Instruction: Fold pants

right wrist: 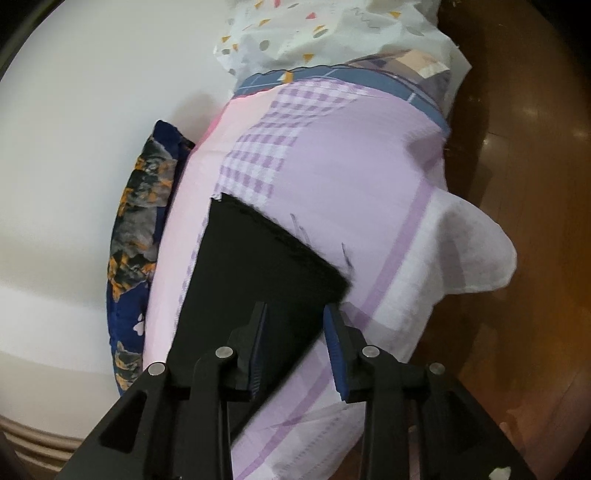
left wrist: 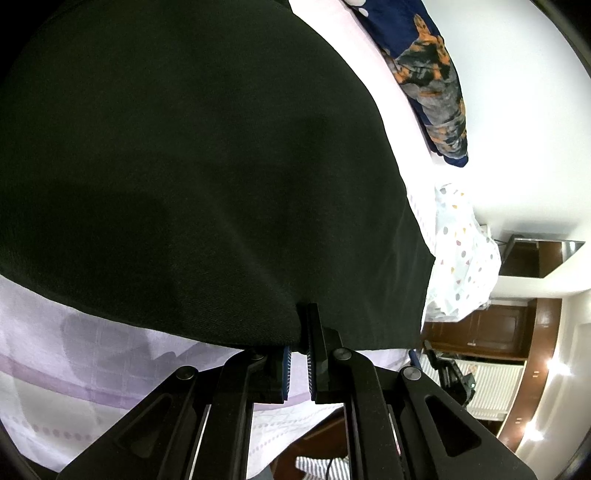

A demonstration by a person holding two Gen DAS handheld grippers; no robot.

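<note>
- the black woven fabric pants (left wrist: 192,177) lie spread on a bed covered by a pale lilac sheet with purple stripes and a gingham check panel (right wrist: 351,177); in the left wrist view the dark cloth fills most of the picture, its lower hem running across just above the fingers.
- the left gripper (left wrist: 299,332) is pinched narrow on the hem of the pants: the cloth edge sits between its blue ribbed pads (left wrist: 287,365), bunched a little where they meet it.
- the right gripper (right wrist: 297,321) stands partly apart over a corner of the pants (no earlier picture to compare); the black cloth lies under and between its two fingers, and the pads do not press on it. the right-hand finger sits at the cloth's edge, over the sheet.
- along the wall side of the bed lies a navy blue cloth with an orange and grey print (right wrist: 136,236), touching the sheet's edge.
- at the far end of the bed sits a crumpled white cloth dotted with small coloured shapes (right wrist: 325,33).
- beside the bed is a glossy brown wooden floor (right wrist: 535,184).
- no brand, label or readable writing shows on anything.
</note>
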